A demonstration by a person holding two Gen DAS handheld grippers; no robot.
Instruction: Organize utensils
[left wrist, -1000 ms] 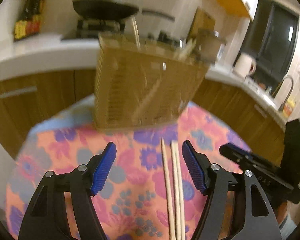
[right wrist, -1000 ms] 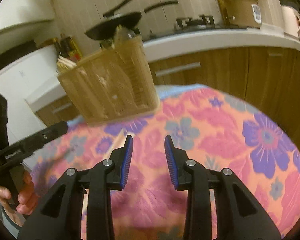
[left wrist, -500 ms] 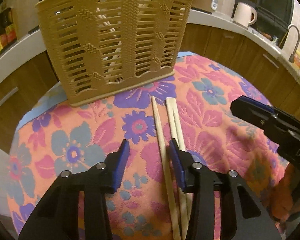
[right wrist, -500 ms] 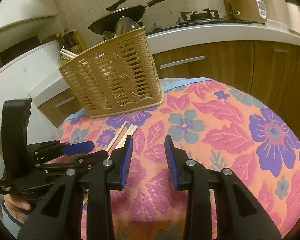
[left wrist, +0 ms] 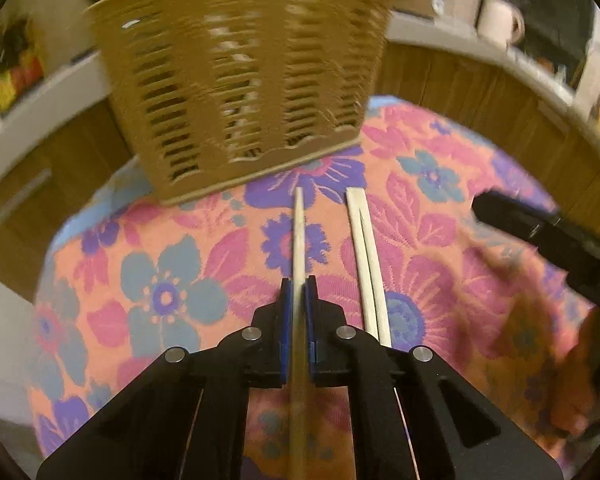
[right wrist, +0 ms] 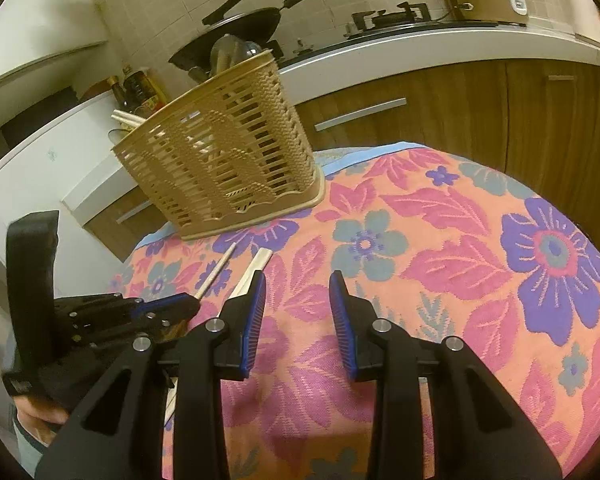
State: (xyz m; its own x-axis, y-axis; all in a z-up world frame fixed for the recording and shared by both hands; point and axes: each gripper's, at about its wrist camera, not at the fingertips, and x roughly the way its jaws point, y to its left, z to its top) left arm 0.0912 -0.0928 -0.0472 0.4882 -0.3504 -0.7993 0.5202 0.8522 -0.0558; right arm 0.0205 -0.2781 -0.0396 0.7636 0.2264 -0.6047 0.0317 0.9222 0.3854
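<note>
the left gripper (left wrist: 299, 300) was wide open a second ago and now it's clamped on a single chopstick (left wrist: 299, 236), tip pointing at 12 o'clock toward the tan slotted basket (left wrist: 240, 72), so the pick looks done and dropping it in the basket should be next. the other pair of chopsticks (left wrist: 366, 248) still lies on the flowery tablecloth (left wrist: 160, 296) just to its 3 o'clock side, and the right gripper (right wrist: 297, 316) hangs with fingers partly apart, holding nothing. no readable writing anywhere, the bottle labels at 10 o'clock are too blurry.
</note>
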